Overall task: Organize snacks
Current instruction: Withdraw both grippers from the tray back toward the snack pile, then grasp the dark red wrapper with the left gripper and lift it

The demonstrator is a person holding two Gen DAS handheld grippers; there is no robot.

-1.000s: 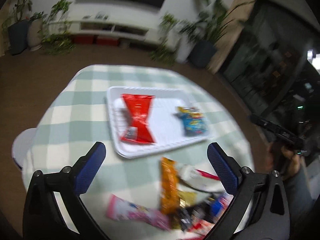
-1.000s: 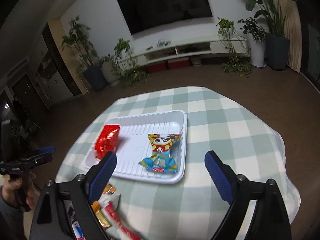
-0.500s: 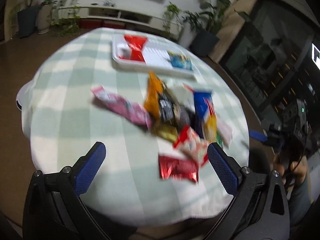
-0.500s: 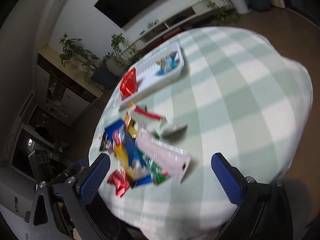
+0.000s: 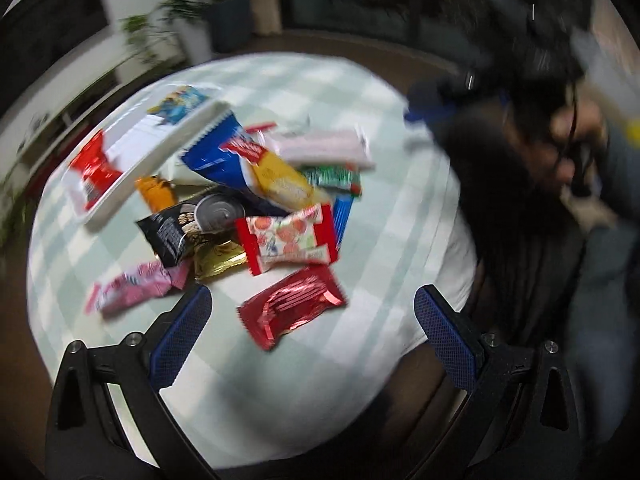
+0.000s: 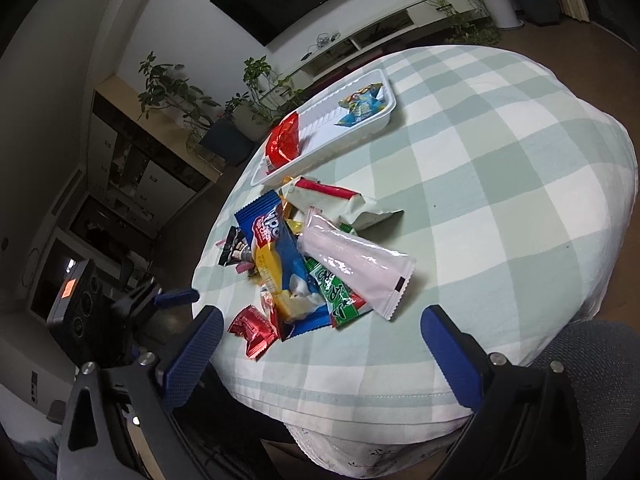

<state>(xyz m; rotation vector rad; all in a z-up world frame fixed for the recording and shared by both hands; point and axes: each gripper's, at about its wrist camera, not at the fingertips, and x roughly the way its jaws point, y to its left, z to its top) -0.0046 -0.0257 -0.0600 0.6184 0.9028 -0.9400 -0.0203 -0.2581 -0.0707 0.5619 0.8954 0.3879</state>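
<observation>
Both grippers, left (image 5: 308, 320) and right (image 6: 318, 340), hold their fingers wide and empty. The snack pile (image 6: 304, 256) sits mid-worktop; the tray (image 6: 384, 76) at 12 o'clock already holds two packets, leaving room to sort the rest.

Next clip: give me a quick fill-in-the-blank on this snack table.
1. The white tray holds ___ snack packets.
2. Both tongs, left and right, are ___.
3. The tablecloth has a ___ pattern.
4. The loose snacks lie in a ___ beside the tray.

Missing: two; open; checked; pile
</observation>
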